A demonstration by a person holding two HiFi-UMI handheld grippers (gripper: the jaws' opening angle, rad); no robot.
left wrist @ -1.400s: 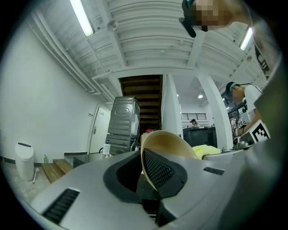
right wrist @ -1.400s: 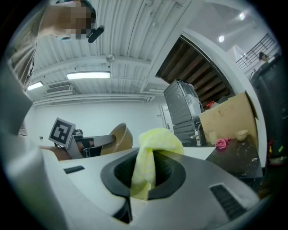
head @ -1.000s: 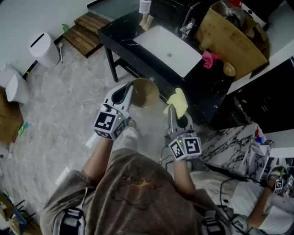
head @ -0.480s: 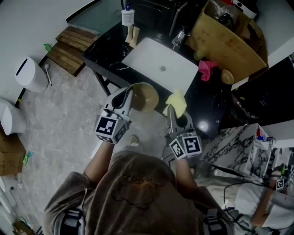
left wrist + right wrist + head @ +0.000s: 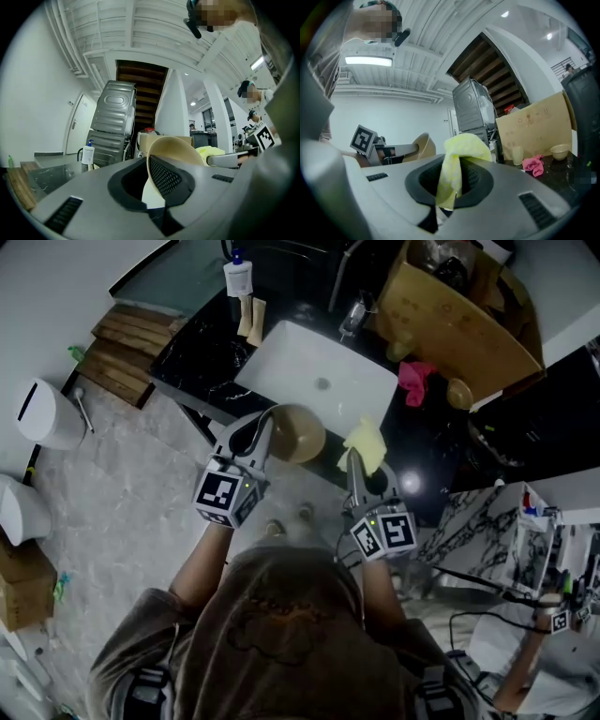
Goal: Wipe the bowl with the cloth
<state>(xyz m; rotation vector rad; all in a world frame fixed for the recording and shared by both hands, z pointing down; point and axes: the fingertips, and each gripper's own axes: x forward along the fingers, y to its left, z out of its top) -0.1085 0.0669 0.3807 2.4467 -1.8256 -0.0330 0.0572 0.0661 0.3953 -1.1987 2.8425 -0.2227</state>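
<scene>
The tan bowl [image 5: 300, 433] hangs in the air just in front of the black counter [image 5: 202, 351], tipped on its side, and the left gripper [image 5: 265, 429] has its jaws closed on the bowl's rim, with the wall of the bowl pinched between them. Just to the right of it, close but not touching, is the yellow cloth [image 5: 364, 444]. It is bunched up and clamped between the jaws of the right gripper [image 5: 353, 463], with a fold sticking out above them and a tail hanging below. Behind both lies the white sink [image 5: 319, 381] set into the counter, with a soap bottle [image 5: 239, 277] at its far left corner. To the right of the sink a pink rag [image 5: 412, 381] and a small bowl [image 5: 460, 392] sit on the counter in front of a big cardboard box [image 5: 459, 320]. On the floor to the left stand a white bin [image 5: 42, 413] and some wooden boards [image 5: 127, 338].
</scene>
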